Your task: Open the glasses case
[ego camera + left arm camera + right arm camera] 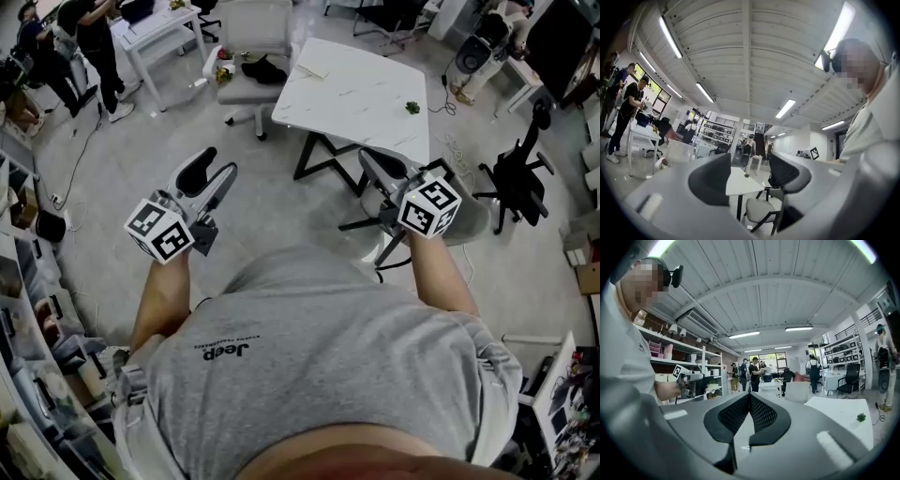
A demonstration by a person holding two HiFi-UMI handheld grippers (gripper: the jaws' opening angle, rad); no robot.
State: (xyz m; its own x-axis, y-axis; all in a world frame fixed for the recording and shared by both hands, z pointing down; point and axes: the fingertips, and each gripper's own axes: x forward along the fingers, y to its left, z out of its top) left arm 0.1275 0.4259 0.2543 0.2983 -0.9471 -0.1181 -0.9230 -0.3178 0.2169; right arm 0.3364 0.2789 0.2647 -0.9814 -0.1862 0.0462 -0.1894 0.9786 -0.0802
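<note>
The task looks barely begun: this is the approach, with neither tool near anything it could work on. The left gripper [212, 172] is held out level in front of the person with its jaws apart and only air between them. The right gripper [368, 159] has its jaws together at the tips, clamped on nothing.

Ahead of both pairs of jaws, and well apart from them, stands a white bench [356, 94]. The floor lies bare between the jaws and the bench. On the bench I can make out a small green thing [412, 108] near its right edge and a pale flat sheet [314, 66] at its far left corner. No glasses case shows plainly in any view. It may be one of the small items on the bench top, but at this range I cannot tell. Beyond the bench a chair [251, 42] carries a dark bundle [263, 69], which looks too large and soft to be the case.

The next move calls for closing on the bench until the case can be picked out. After that, I judge, one pair of jaws must pin the base while the other catches the lid's edge. The right jaws will have to part first.
</note>
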